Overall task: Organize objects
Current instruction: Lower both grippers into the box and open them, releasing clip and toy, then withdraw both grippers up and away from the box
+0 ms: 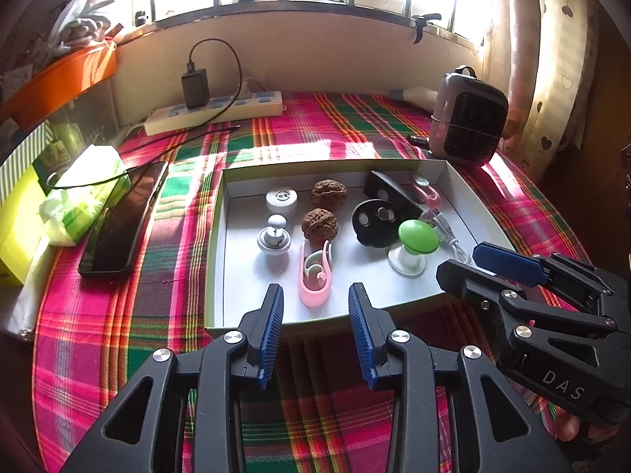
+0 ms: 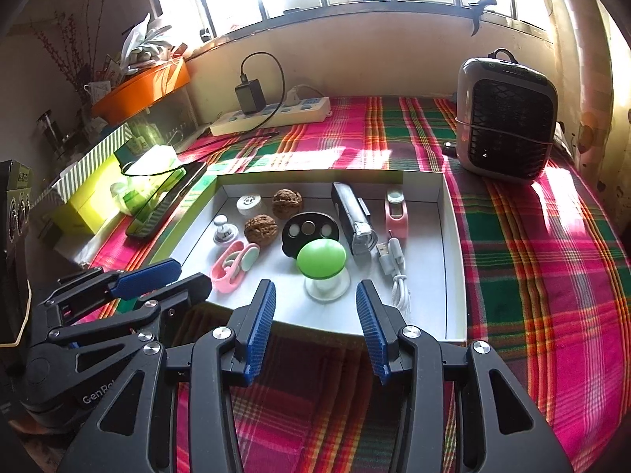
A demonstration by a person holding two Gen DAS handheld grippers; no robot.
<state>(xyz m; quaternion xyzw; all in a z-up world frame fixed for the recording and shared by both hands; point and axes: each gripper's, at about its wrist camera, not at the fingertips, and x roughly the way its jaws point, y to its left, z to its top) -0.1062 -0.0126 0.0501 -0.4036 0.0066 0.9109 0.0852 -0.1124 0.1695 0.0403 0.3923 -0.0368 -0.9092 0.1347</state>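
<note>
A shallow white box (image 1: 244, 276) lies on the plaid cloth. It holds two walnuts (image 1: 328, 194), a white cap (image 1: 281, 199), a white knob (image 1: 274, 236), a black disc piece (image 1: 374, 220), a green-topped stand (image 1: 418, 234) and a pink clip (image 1: 314, 276). My left gripper (image 1: 315, 287) hovers open at the box's near edge, and the pink clip lies just beyond its fingertips, apart from them. My right gripper (image 2: 315, 284) is open too, just short of the green-topped stand (image 2: 320, 258), and grips nothing. A white cable (image 2: 394, 268) lies to its right. Each gripper shows in the other's view: the right gripper (image 1: 459, 258) and the left gripper (image 2: 193, 274).
A dark phone (image 1: 122, 220) and a tissue pack (image 1: 83, 197) lie left of the box, next to a yellow carton (image 1: 15, 216). A power strip (image 1: 213, 112) with a charger sits at the back wall. A small heater (image 1: 469, 118) stands at the back right.
</note>
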